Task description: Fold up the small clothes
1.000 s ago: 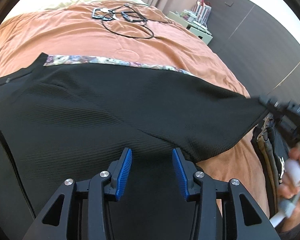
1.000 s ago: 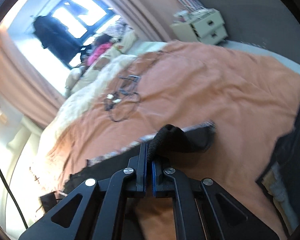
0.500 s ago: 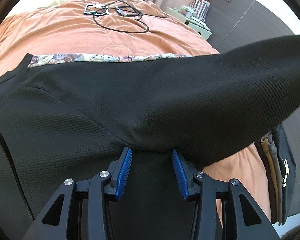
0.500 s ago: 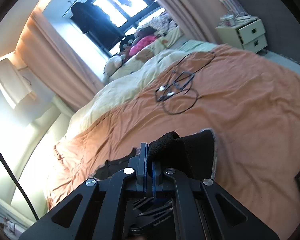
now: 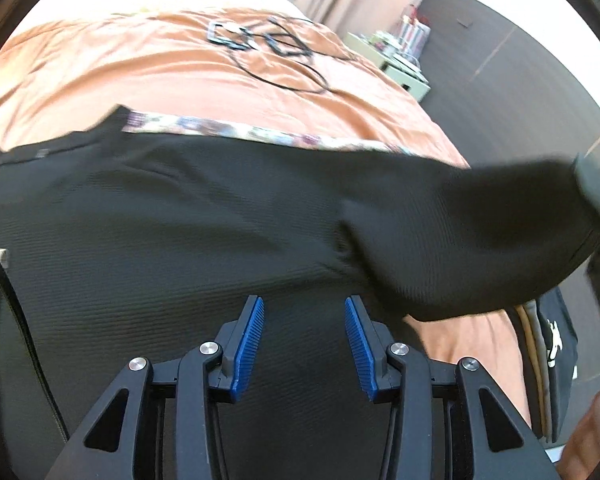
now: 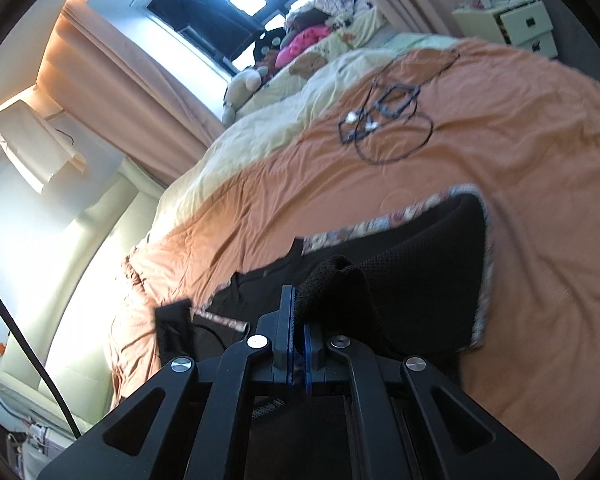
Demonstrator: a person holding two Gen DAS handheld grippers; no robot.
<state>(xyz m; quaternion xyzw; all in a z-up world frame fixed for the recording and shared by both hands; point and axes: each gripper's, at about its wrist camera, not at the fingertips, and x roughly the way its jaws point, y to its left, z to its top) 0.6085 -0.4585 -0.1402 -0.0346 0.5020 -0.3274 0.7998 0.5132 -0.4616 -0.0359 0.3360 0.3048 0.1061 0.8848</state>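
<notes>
Right gripper [image 6: 299, 316] clamps black garment [image 5: 180, 240] edge, lifted off orange bedspread [image 5: 140, 72]. Left gripper [image 5: 304, 336] jaws apart, empty, over cloth — cables [image 5: 276, 48] well apart, bedspread between bare.

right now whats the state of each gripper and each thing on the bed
left gripper: open, over the cloth, gripping nothing
right gripper: shut on the garment's edge
black garment: spread on the bed, one side lifted and partly folded over
patterned cloth: flat under the garment, only its edge showing
cables: loose tangle on the orange bedspread
</notes>
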